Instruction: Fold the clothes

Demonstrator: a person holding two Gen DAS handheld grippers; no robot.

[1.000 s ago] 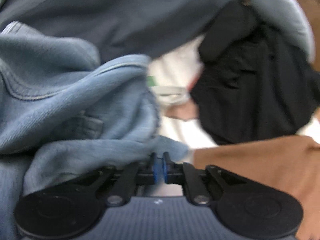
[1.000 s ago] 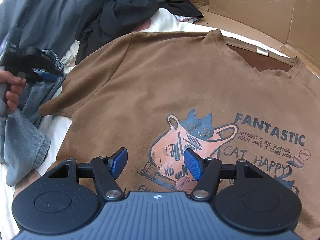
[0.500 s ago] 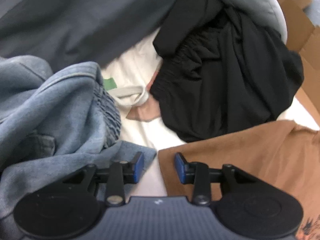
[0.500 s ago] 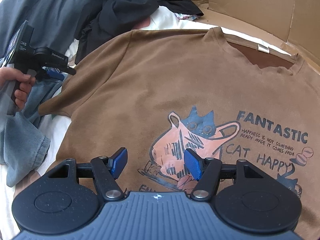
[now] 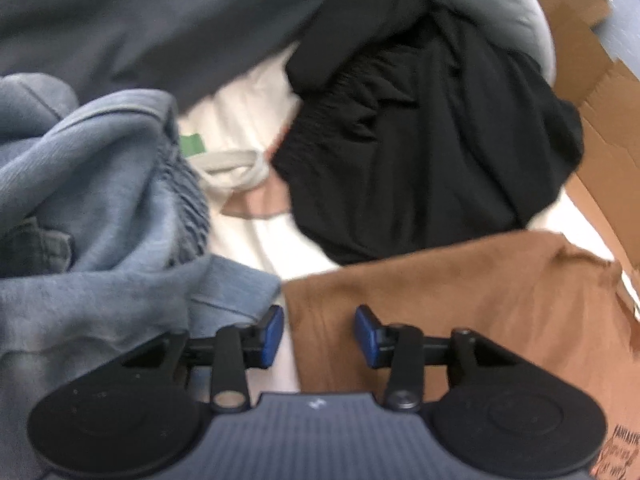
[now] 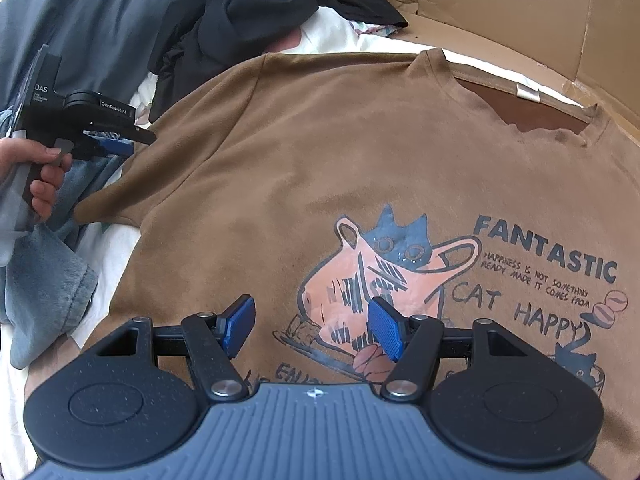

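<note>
a brown t-shirt of soft, suede-like knit lies spread flat on a white sheet, its chest printed with a pink-and-blue cartoon cat and the words "fantastic" and "cat happy", its ribbed collar toward a creased cardboard wall. beside its sleeve lies a rumpled blue denim garment with a gathered, elasticated edge; beyond that, a crumpled black garment and a smooth dark grey-blue cloth. the left gripper, held in a person's hand, hovers at the sleeve edge, its blue pads apart with nothing clamped; one pad is over the denim hem, the other over the brown sleeve. its jaws have just been opening: a second ago they were pinched together at the denim, which now lies released. the right gripper hangs over the cat print, its ridged blue pads wide apart and holding nothing, unchanged from the earlier frames. the left wrist view is slightly blurred.
</note>
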